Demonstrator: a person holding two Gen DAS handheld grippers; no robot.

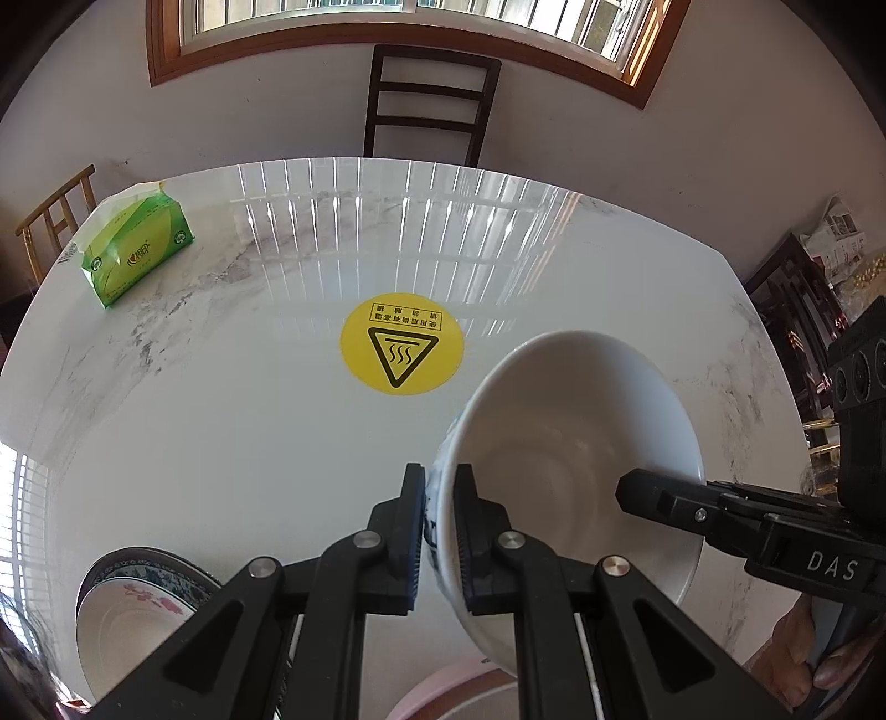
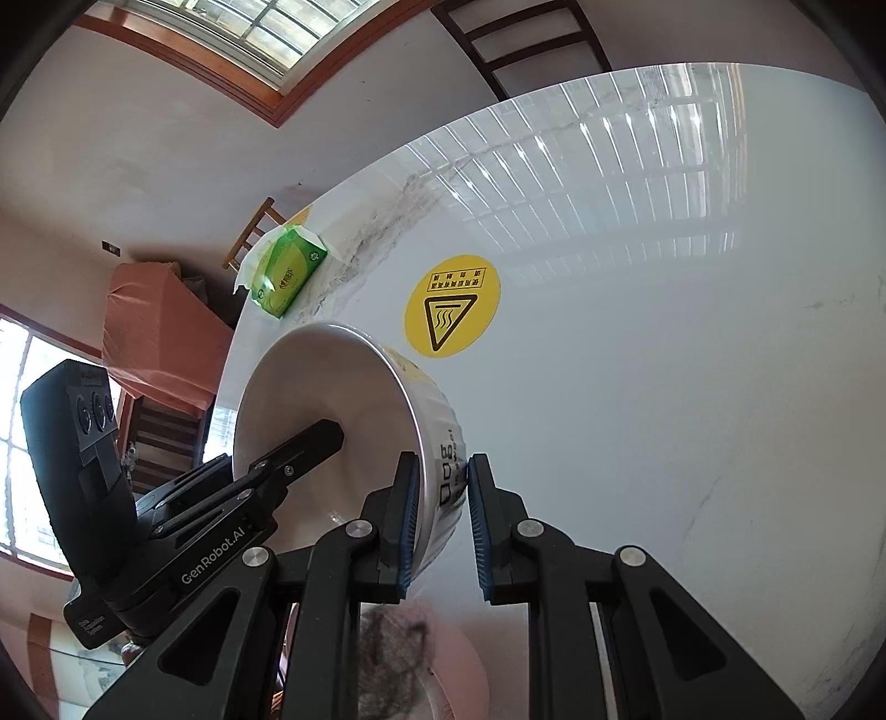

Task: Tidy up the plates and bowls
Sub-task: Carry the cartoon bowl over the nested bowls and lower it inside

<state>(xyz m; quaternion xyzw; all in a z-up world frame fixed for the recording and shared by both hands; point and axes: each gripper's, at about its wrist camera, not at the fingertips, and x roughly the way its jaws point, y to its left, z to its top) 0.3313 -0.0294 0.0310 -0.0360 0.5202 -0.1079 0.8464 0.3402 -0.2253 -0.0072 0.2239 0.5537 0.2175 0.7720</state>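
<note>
L gripper [image 1: 440, 531] is clamped on the rim of a white ceramic bowl [image 1: 576, 443], one pad outside on the blue-patterned wall, the other inside. R gripper [image 2: 440, 526] pinches the opposite rim of the same bowl: one finger inside, the other against the ribbed outer wall w/ black lettering. Both sets of jaws sit nearly together, only the bowl wall between them. Bowl is tilted, mouth turned toward the L wrist cam, held off the glossy white marble-look table [image 1: 221, 421] btwn the two grippers. A hand [image 1: 819, 659] grips the R tool's handle at lower right of the L view.

Near edge, lower left in L view: a stack of patterned plates w/ a floral bowl [image 1: 133, 609] on top. A pink-rimmed dish [image 1: 454, 692] lies just below the grippers. Mid-table: a round yellow heat-warning sticker [image 1: 401, 343]. Far left corner: a green tissue pack [image 1: 135, 243]. Beyond the table, a dark wooden chair [image 1: 432, 105] under a wood-framed window [image 1: 410, 22].
</note>
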